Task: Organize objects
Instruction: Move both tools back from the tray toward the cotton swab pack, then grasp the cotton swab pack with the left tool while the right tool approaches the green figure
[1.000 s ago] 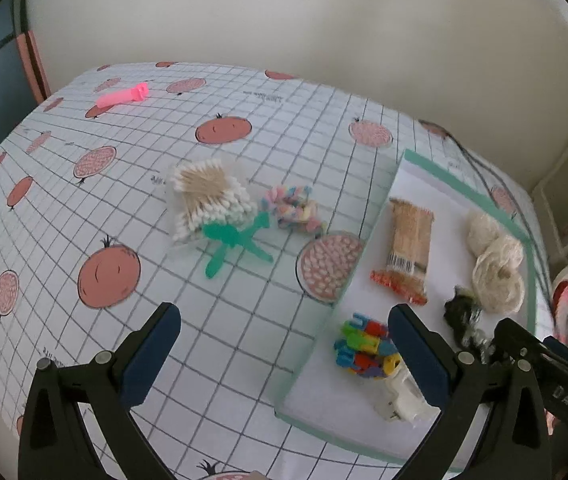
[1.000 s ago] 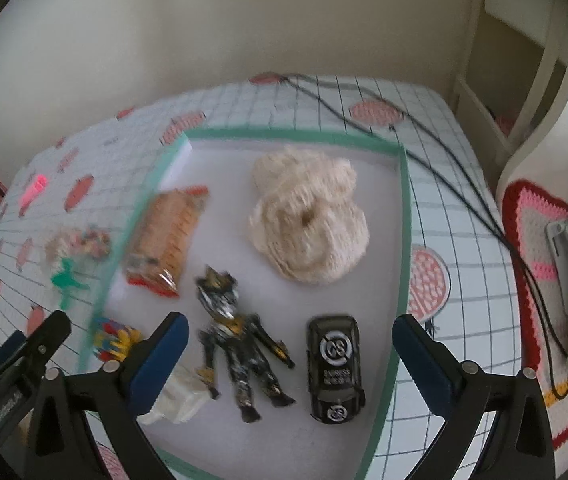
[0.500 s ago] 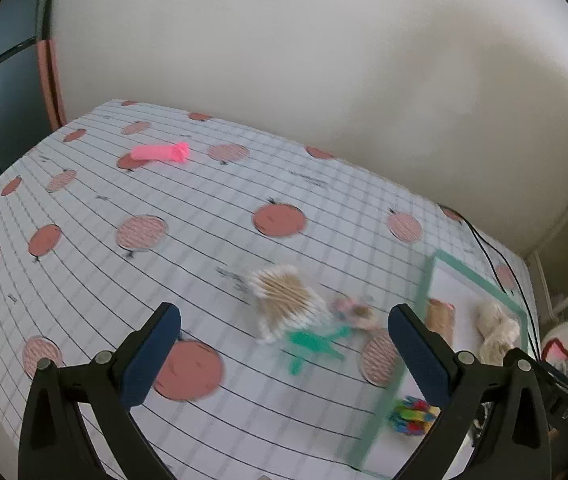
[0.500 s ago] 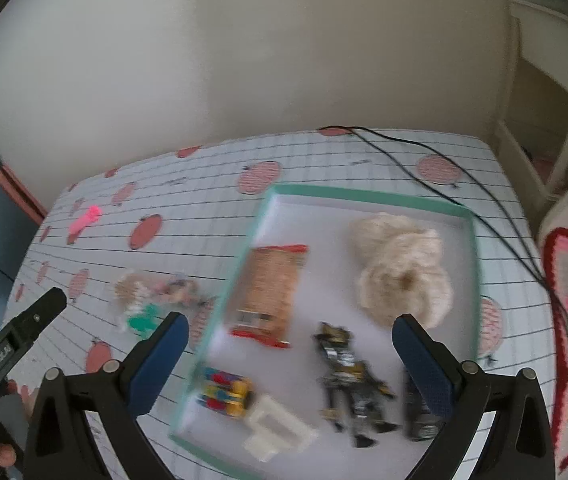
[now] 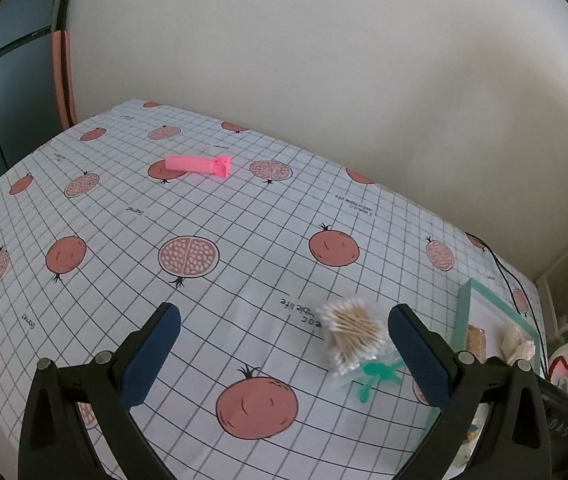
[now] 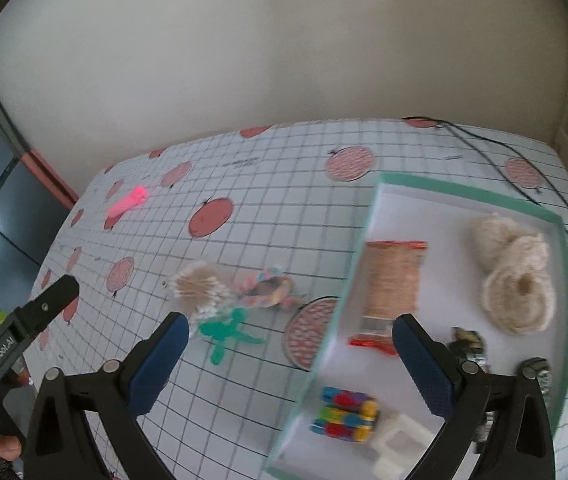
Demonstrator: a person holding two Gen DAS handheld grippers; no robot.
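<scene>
On pomegranate-print tablecloth (image 5: 244, 216), cream wall (image 5: 324, 60) behind

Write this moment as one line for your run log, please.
left tongs: open, empty | right tongs: open, empty | tray: several items inside | cotton swabs, pink tube: outside on tablecloth

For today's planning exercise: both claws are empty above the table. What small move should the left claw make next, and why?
Probably ease the left claw right and down toward the cotton swab bundle. It is open and empty, and the bundle lies loose on the tablecloth, outside the green-rimmed tray, close by its right finger. The pink tube lies farther off.
</scene>
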